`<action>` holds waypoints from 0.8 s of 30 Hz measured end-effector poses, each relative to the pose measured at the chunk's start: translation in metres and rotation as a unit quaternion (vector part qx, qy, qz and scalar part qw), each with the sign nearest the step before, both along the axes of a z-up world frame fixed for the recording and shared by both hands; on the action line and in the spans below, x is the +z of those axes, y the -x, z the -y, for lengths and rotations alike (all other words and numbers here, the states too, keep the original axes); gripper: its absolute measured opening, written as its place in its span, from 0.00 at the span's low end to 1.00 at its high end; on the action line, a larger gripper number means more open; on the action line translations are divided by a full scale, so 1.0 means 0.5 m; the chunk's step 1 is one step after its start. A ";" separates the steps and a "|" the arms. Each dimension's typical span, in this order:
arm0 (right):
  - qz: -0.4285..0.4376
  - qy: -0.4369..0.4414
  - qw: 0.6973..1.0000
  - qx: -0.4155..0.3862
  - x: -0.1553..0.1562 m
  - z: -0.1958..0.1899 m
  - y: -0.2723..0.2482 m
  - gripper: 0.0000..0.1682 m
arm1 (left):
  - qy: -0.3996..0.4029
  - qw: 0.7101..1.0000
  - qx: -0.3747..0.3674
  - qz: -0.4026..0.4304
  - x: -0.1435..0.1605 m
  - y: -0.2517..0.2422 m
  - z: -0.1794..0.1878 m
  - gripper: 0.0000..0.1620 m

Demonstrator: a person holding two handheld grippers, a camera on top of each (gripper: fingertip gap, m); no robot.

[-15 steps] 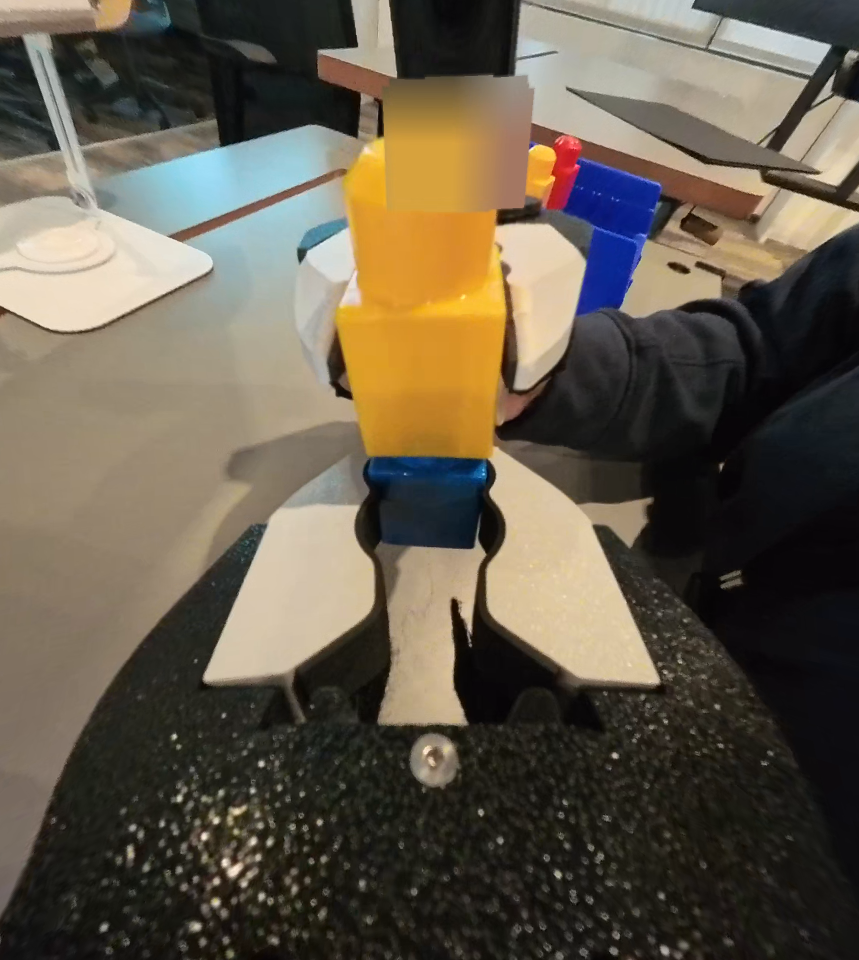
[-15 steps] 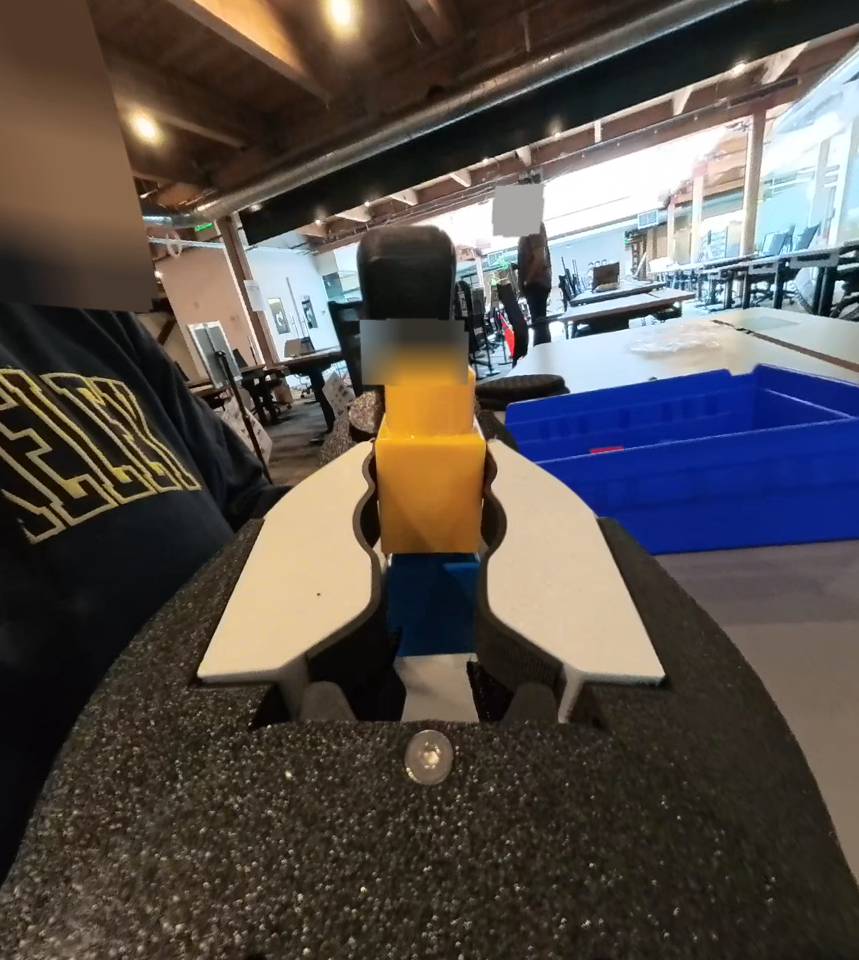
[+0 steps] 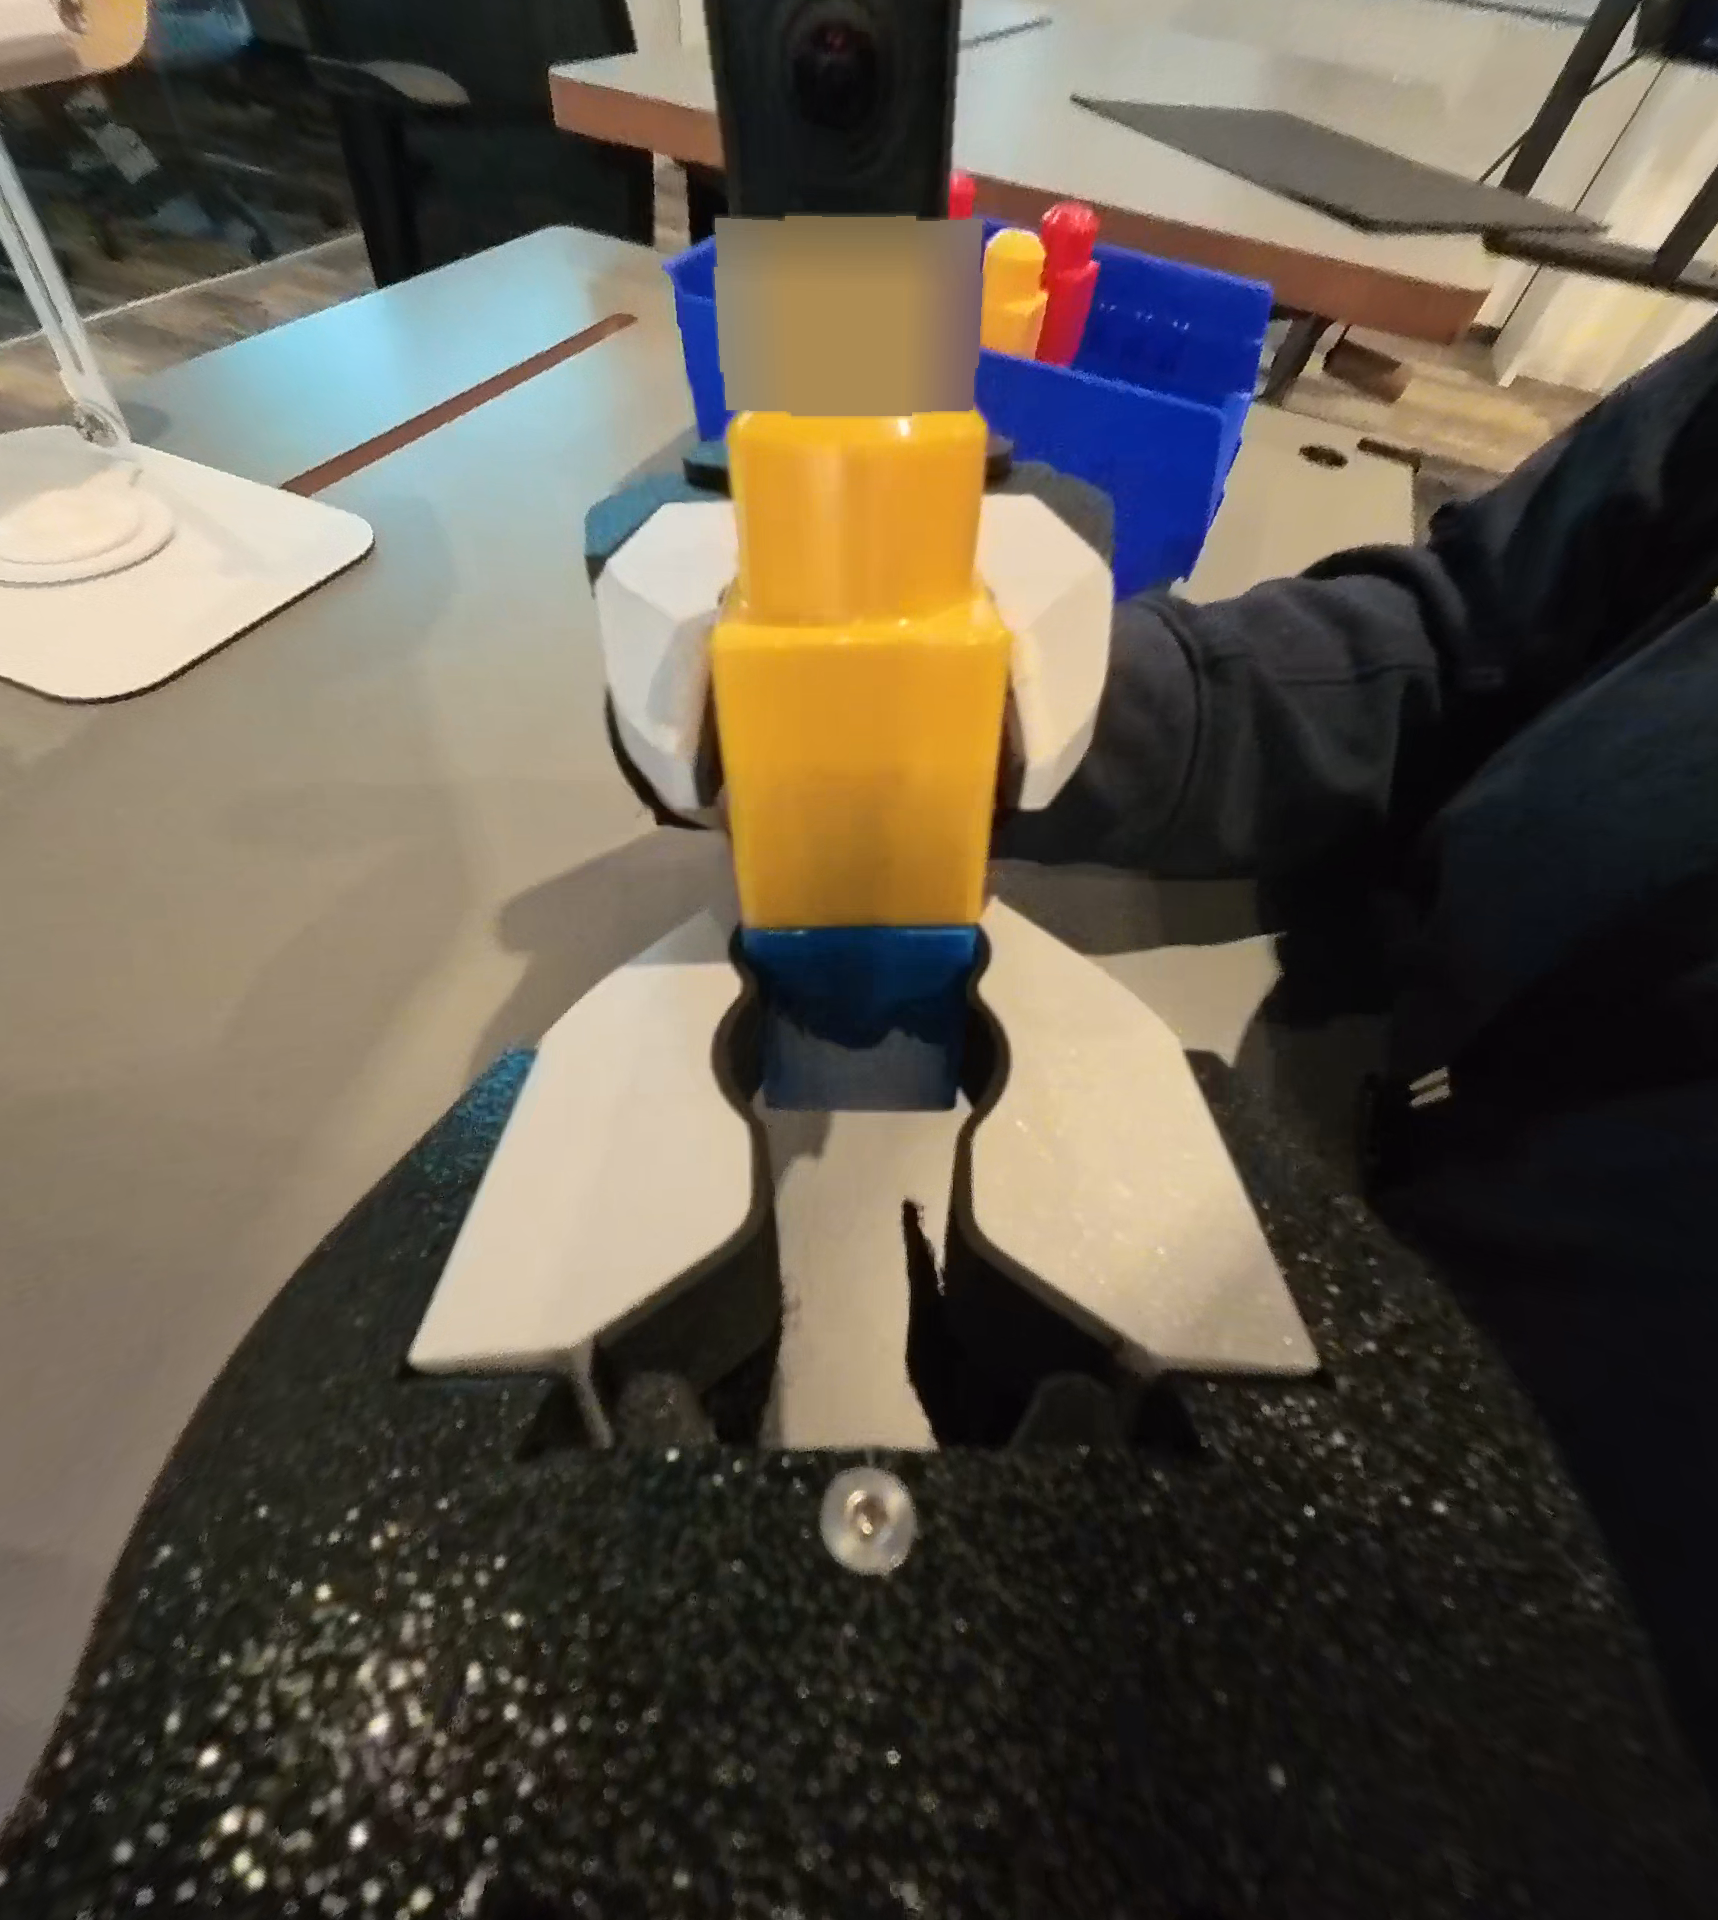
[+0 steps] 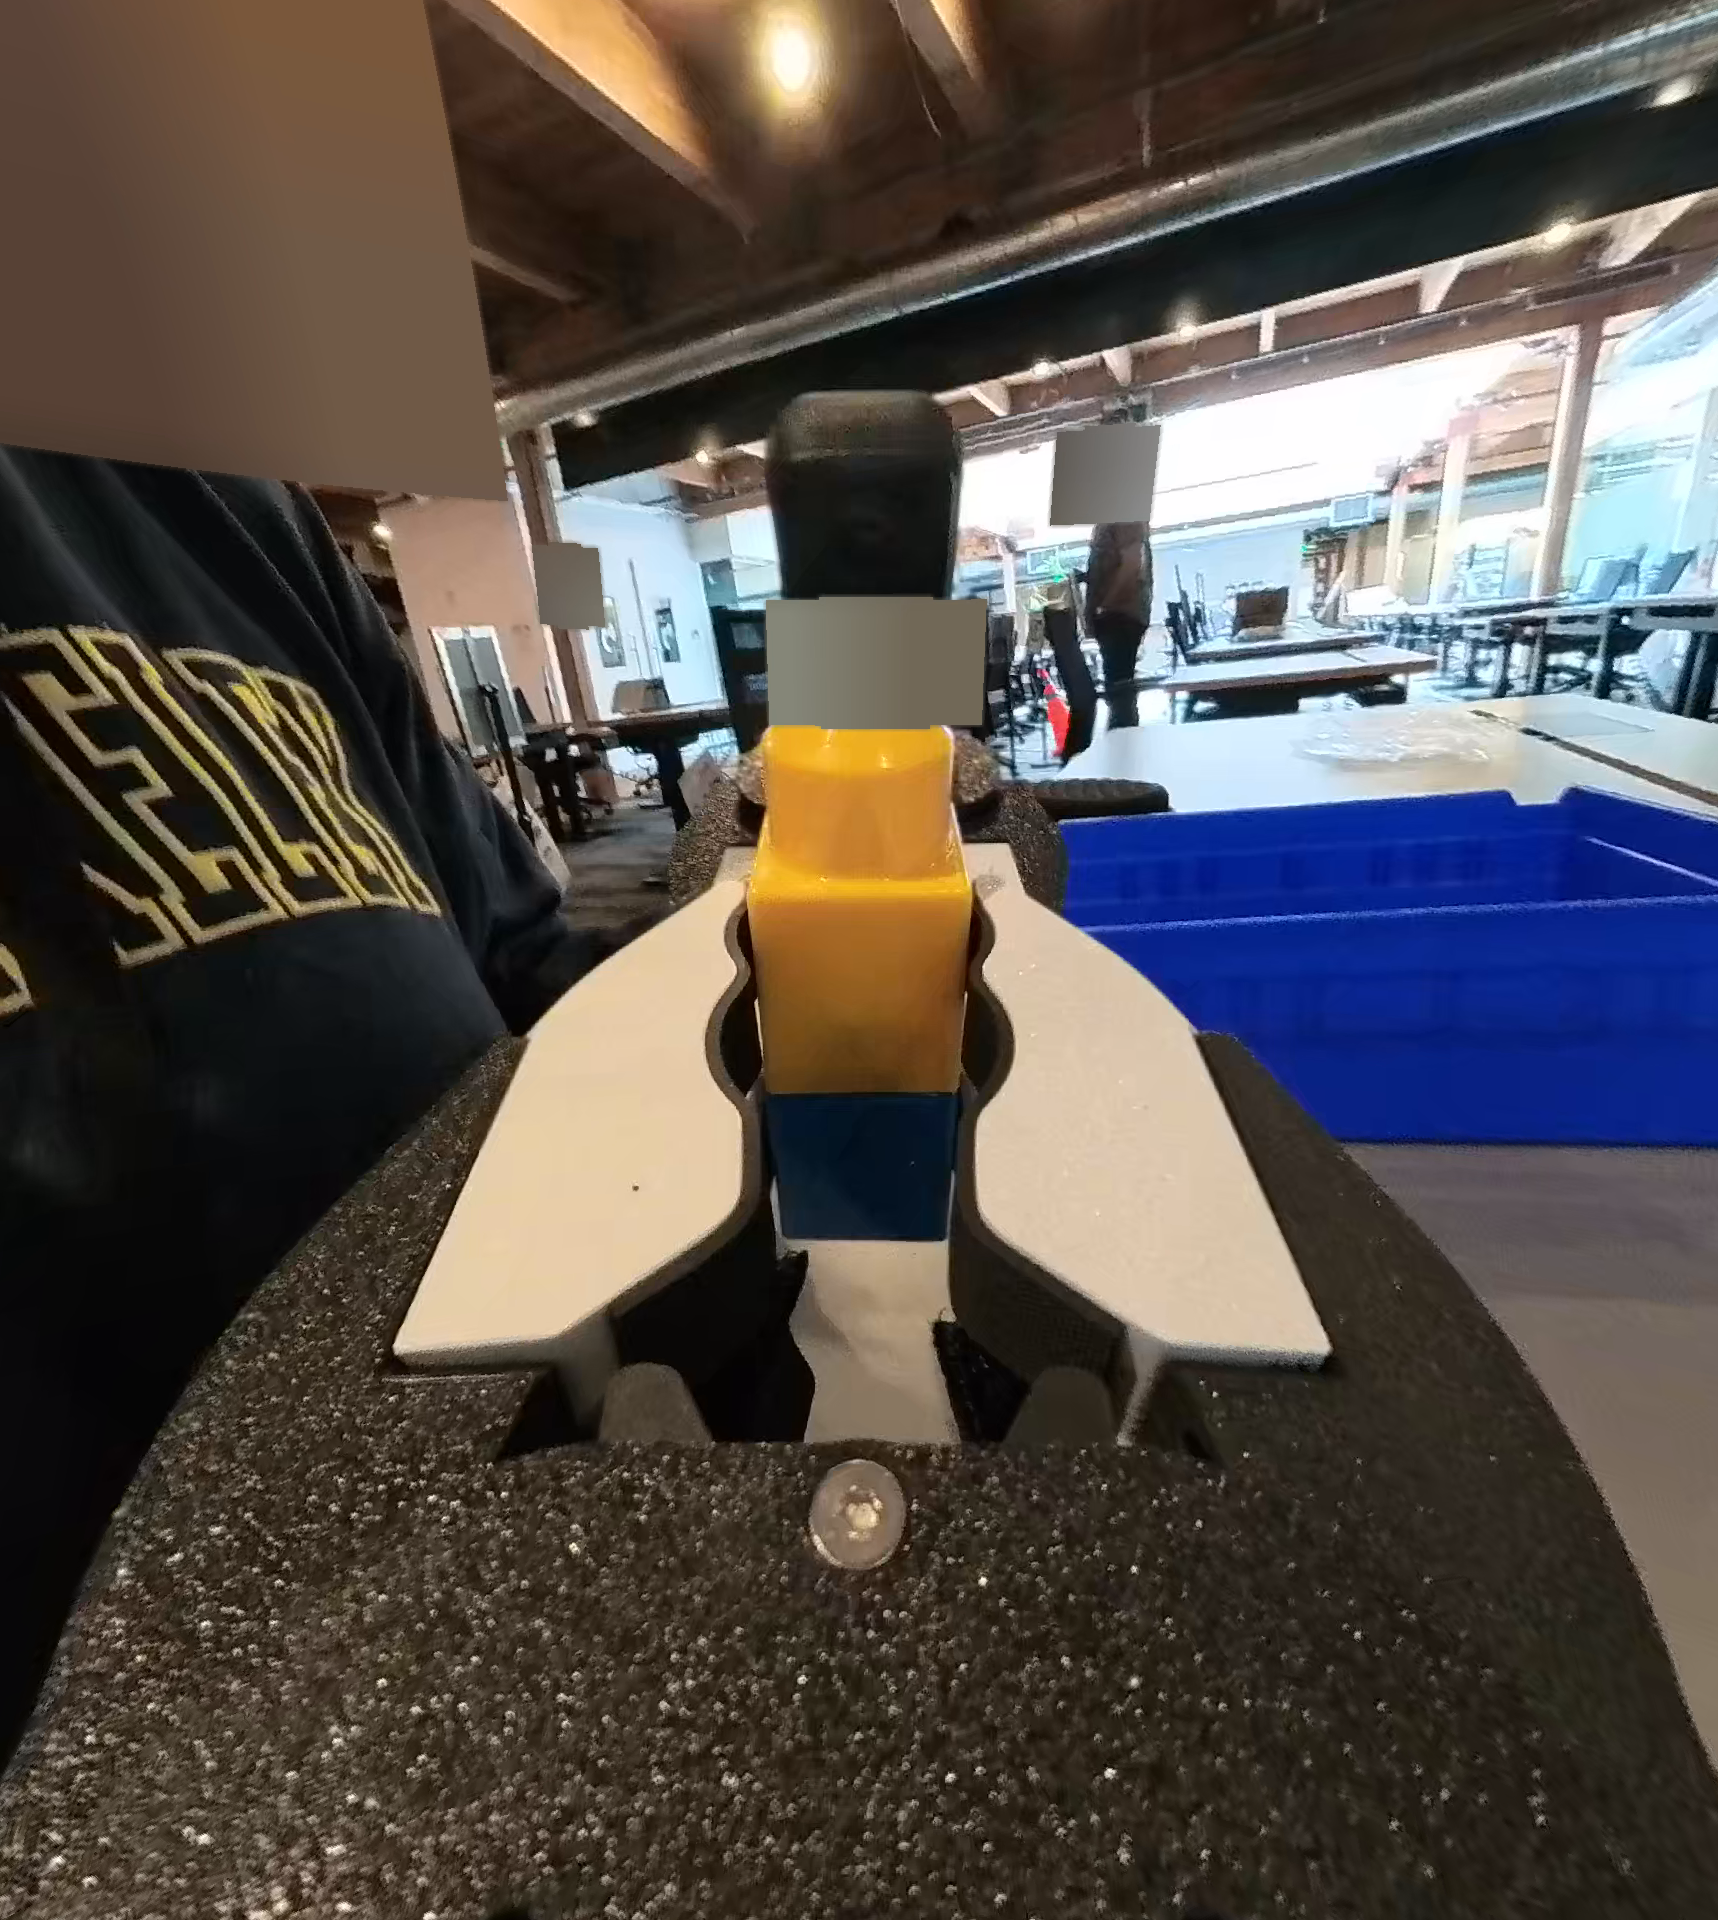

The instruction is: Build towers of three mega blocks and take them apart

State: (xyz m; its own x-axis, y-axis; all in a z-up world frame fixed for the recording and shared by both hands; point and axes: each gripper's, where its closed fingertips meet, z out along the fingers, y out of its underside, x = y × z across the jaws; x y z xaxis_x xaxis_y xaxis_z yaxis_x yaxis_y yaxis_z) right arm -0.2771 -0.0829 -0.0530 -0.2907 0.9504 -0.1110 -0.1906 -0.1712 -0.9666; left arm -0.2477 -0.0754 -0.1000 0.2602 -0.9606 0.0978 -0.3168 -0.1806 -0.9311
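A stack of mega blocks is held in the air between my two grippers, which face each other. In the left wrist view my left gripper (image 3: pixel 860 966) is shut on a blue block (image 3: pixel 860 1023). A yellow block (image 3: pixel 860 769) extends beyond it. My right gripper (image 3: pixel 860 665) clamps that yellow part from the far side. In the right wrist view my right gripper (image 4: pixel 860 935) is shut on the yellow block (image 4: pixel 860 966). A blue block (image 4: pixel 860 1169) sits further back between its fingers. I cannot tell how many yellow pieces there are.
A blue bin (image 3: pixel 1146 457) stands behind the stack, with a red block (image 3: pixel 1068 281) and a yellow block (image 3: pixel 1016 296) upright in it. It also shows in the right wrist view (image 4: pixel 1457 997). A white stand base (image 3: pixel 107 582) lies at the left on the grey table (image 3: pixel 211 935). A person's dark sleeve (image 3: pixel 1354 707) is on the right.
The far yellow end, which leaned to the left, now lines up straight with the stack. More of the blue bin shows behind it. Both grips are unchanged.
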 end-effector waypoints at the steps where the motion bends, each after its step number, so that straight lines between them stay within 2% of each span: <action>1: 0.004 -0.002 1.000 0.005 -0.004 0.003 -0.002 0.22 | -0.001 1.000 0.001 -0.006 -0.005 -0.002 0.001 0.21; 5: 0.014 0.006 1.000 0.021 -0.008 0.006 -0.004 0.22 | 0.013 1.000 -0.001 0.000 -0.015 -0.007 0.006 0.21; 9: 0.011 0.005 1.000 -0.001 -0.009 0.006 0.014 0.22 | 0.038 0.999 -0.001 0.028 -0.013 0.001 0.007 0.24; 12: 0.019 0.000 1.000 -0.011 -0.013 0.003 0.029 0.22 | 0.049 0.998 -0.002 0.040 -0.014 0.011 0.012 0.22; 14: 0.023 0.016 0.998 -0.060 -0.008 -0.043 0.021 0.43 | 0.048 0.998 0.035 0.024 -0.023 0.039 0.001 0.22; 15: 0.042 0.043 0.995 -0.079 -0.012 -0.077 0.011 0.48 | 0.044 0.997 0.063 0.020 -0.025 0.062 -0.006 0.22; 16: 0.082 0.059 0.990 -0.096 -0.032 -0.108 0.004 0.50 | 0.044 0.995 0.088 0.022 -0.023 0.088 -0.010 0.22; 18: 0.215 0.049 0.965 -0.145 -0.108 -0.157 0.005 0.49 | 0.048 0.989 0.134 0.028 -0.019 0.139 -0.013 0.22; 20: 0.329 0.008 0.936 -0.127 -0.179 -0.151 0.019 0.47 | 0.049 0.986 0.156 0.025 -0.019 0.174 -0.008 0.22; 22: 0.416 0.038 0.903 -0.100 -0.237 -0.142 0.037 0.47 | 0.043 0.984 0.174 0.015 -0.021 0.195 -0.006 0.22; 24: 0.474 0.099 0.867 -0.115 -0.275 -0.155 0.051 0.47 | 0.033 0.981 0.191 -0.004 -0.026 0.210 -0.007 0.22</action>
State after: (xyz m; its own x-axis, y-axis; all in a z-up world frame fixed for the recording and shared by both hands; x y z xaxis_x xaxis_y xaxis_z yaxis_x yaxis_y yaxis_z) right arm -0.3024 -0.0054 -0.1904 0.2164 0.9059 -0.3641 0.6228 -0.4153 -0.6630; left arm -0.3524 -0.0720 -0.1132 0.6011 -0.7843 0.1535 -0.2217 -0.3481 -0.9109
